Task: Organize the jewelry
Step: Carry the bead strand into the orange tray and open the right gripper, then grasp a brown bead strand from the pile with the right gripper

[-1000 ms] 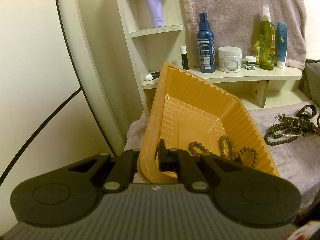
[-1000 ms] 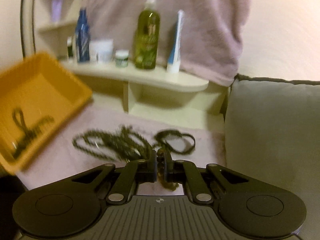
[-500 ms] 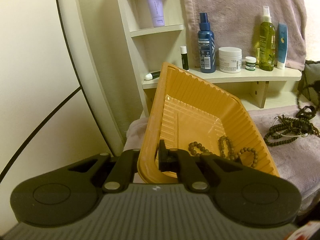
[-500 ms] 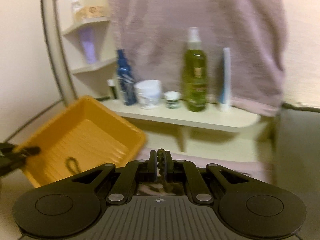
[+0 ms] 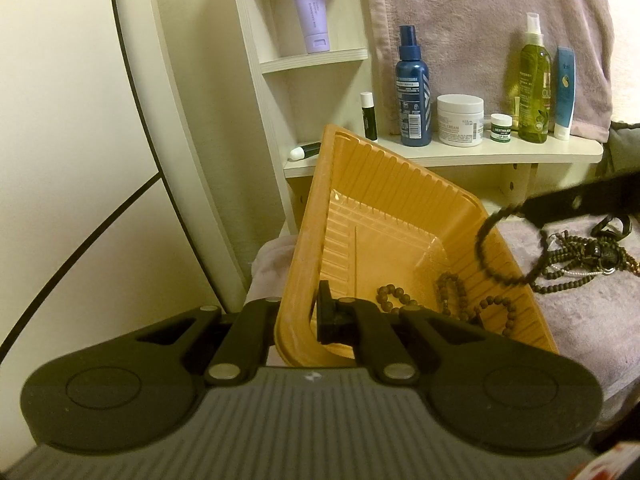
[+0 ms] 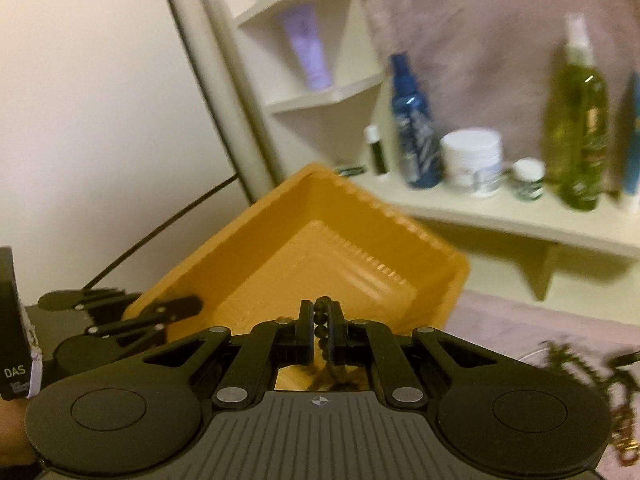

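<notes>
My left gripper point(image 5: 298, 312) is shut on the near wall of an orange ribbed tray point(image 5: 400, 208), holding it tilted. Brown bead bracelets point(image 5: 444, 300) lie in the tray's low corner. My right gripper point(image 6: 320, 322) is shut on a dark bead string point(image 6: 322, 334) that hangs below its fingers. In the left wrist view that right gripper point(image 5: 528, 210) reaches in from the right, and the bead string point(image 5: 500, 256) dangles over the tray's right rim. More tangled bead jewelry point(image 5: 580, 258) lies on the pale purple cloth point(image 5: 580, 320) to the right. The tray point(image 6: 320, 248) also fills the middle of the right wrist view.
A cream shelf point(image 5: 460, 156) behind the tray bears a blue spray bottle point(image 5: 414, 92), a white cream jar point(image 5: 460, 120), a small green-labelled pot point(image 5: 501, 128), a green spray bottle point(image 5: 534, 84) and a blue tube point(image 5: 565, 92). A purple tube point(image 5: 310, 10) stands higher up.
My right gripper has lifted the dark bead string off the cloth and carried it left, over the tray's right rim. The left gripper and tray have not moved.
</notes>
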`<state>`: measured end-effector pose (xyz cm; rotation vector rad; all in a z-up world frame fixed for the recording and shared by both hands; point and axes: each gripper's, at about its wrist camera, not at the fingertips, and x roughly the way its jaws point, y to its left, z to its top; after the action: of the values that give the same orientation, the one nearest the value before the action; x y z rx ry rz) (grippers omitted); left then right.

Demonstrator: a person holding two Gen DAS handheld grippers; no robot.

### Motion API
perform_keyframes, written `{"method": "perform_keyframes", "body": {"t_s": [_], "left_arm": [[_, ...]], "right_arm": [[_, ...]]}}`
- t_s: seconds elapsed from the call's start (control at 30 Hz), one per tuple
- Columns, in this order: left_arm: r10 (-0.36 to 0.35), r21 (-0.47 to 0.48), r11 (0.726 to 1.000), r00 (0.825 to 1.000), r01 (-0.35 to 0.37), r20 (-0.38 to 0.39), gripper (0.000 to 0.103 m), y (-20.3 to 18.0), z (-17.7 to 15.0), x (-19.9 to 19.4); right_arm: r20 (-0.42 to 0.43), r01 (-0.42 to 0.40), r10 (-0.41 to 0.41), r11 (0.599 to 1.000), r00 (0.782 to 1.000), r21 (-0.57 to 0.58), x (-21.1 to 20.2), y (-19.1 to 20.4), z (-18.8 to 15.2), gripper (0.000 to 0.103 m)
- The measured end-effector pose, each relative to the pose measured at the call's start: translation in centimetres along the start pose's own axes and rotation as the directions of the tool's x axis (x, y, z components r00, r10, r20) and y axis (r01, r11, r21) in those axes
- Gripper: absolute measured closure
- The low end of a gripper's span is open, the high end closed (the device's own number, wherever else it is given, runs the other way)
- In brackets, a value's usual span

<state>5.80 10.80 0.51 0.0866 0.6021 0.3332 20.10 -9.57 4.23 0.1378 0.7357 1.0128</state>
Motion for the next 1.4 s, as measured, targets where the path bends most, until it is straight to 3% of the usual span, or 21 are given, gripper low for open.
{"method": "perform_keyframes", "body": {"t_s": [0.3, 0.4, 0.47, 0.6, 0.77, 1.0, 1.17, 1.27, 1.4], "left_arm": [[-0.001, -0.003, 1.0, 1.0, 0.001, 0.0, 0.099, 0.0, 0.0, 0.1], [-0.001, -0.004, 1.0, 1.0, 0.001, -0.001, 0.099, 0.0, 0.1, 0.0], [-0.001, -0.003, 1.0, 1.0, 0.001, 0.0, 0.099, -0.1, 0.0, 0.0], [-0.001, -0.005, 1.0, 1.0, 0.001, 0.0, 0.099, -0.1, 0.0, 0.0], [-0.001, -0.004, 1.0, 1.0, 0.001, 0.0, 0.099, -0.1, 0.0, 0.0], [0.002, 0.002, 1.0, 1.0, -0.002, 0.002, 0.099, -0.1, 0.1, 0.0], [0.002, 0.005, 1.0, 1.0, -0.002, 0.003, 0.099, -0.2, 0.1, -0.1], [0.002, 0.006, 1.0, 1.0, -0.002, 0.003, 0.099, -0.2, 0.2, -0.1], [0.002, 0.007, 1.0, 1.0, -0.002, 0.002, 0.099, -0.2, 0.2, -0.1]], "right_arm": [[-0.054, -0.082, 0.082, 0.997, 0.995, 0.006, 1.5, 0.8, -0.9, 0.096], [-0.05, -0.107, 0.11, 0.993, 0.993, 0.047, 1.5, 0.1, -0.9, 0.089], [-0.04, -0.08, 0.082, 0.995, 0.996, 0.064, 1.0, -0.4, -0.9, 0.073], [-0.016, -0.027, 0.029, 0.994, 0.999, 0.106, -0.3, -1.8, -1.1, 0.072], [0.022, 0.1, -0.105, 0.983, 0.994, 0.151, -2.9, -4.2, -2.2, 0.072], [0.035, 0.332, -0.347, 0.918, 0.937, 0.216, -6.5, -8.6, -5.4, 0.071], [-0.004, 0.478, -0.492, 0.846, 0.871, 0.237, -8.5, -11.7, -8.0, 0.069], [-0.028, 0.538, -0.546, 0.813, 0.837, 0.225, -9.5, -13.0, -9.4, 0.068], [-0.049, 0.582, -0.584, 0.793, 0.81, 0.178, -9.8, -13.8, -10.6, 0.068]]}}
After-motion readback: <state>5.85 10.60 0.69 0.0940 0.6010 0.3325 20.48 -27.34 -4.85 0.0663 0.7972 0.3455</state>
